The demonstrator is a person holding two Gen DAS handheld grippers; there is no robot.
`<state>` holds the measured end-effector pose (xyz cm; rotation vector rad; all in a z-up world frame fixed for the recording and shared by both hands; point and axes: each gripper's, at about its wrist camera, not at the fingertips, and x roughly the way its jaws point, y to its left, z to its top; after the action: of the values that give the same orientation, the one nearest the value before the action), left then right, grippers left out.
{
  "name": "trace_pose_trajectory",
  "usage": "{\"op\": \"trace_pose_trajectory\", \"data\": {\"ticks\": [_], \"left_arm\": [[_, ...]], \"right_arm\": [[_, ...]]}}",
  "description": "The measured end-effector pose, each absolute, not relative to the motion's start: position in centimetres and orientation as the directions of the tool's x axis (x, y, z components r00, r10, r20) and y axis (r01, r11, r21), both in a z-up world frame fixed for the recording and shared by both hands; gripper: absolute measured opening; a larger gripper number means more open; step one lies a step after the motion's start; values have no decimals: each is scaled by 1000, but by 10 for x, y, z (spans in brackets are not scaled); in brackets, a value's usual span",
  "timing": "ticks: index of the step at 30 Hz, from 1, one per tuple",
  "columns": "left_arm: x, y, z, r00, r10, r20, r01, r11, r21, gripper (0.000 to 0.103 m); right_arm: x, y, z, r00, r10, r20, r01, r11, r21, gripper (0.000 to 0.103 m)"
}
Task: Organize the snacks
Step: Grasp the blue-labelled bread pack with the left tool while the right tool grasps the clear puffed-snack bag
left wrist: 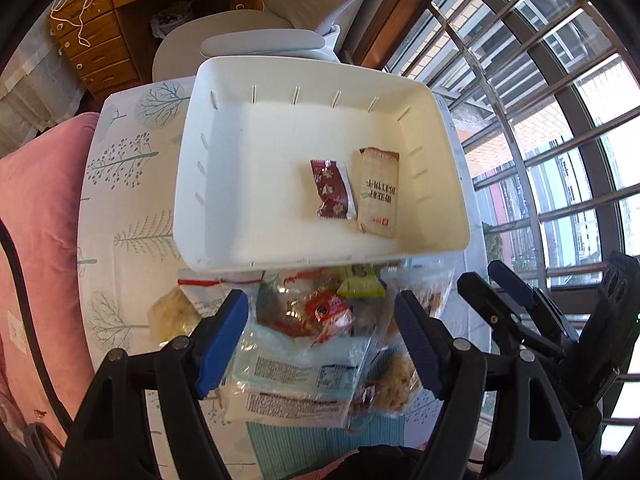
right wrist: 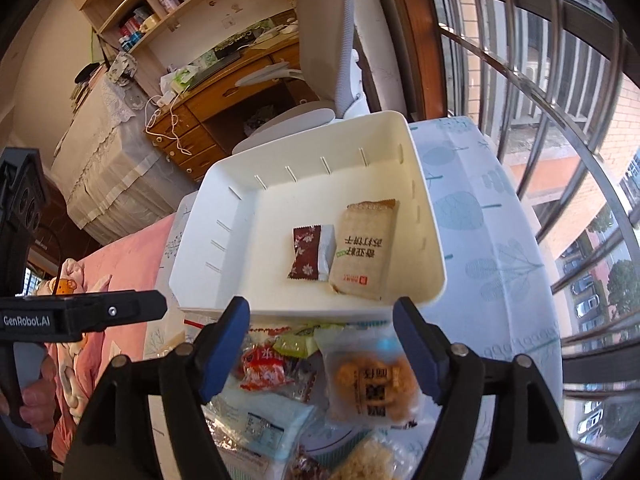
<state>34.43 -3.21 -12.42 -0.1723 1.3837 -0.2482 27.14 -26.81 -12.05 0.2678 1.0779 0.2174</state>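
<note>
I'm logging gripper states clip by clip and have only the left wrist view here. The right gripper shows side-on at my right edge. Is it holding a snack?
Observer: No. The right wrist view shows the right gripper open, with its fingers wide apart and nothing clamped.
Operator: What is in front of it?
Observer: A clear packet of orange-brown puffs lies on the snack pile below its fingers, nearer the right one.
Operator: Does that view show the left gripper?
Observer: Yes. The left gripper pokes in from the left edge, and the person's hand is wrapped around its handle.
</note>
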Motion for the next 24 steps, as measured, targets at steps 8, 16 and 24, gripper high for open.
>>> {"op": "trace_pose_trajectory", "data": {"ticks": [8,16,24], "left_arm": [[306,-21,-120,157,-267,-951,168,956,-241,77],[275,-15,-132,144,-230,-962,296,938,-181,78],[256,-17,-149,116,-178,-977,432,895,-112,78]], "right_arm": [[223,-263,-119,456,246,-855,68,949,309,76],[176,-253,-120,446,192,-874,164,942,291,76],[138,-249,-129,430,168,-887,251,922,296,76]]}}
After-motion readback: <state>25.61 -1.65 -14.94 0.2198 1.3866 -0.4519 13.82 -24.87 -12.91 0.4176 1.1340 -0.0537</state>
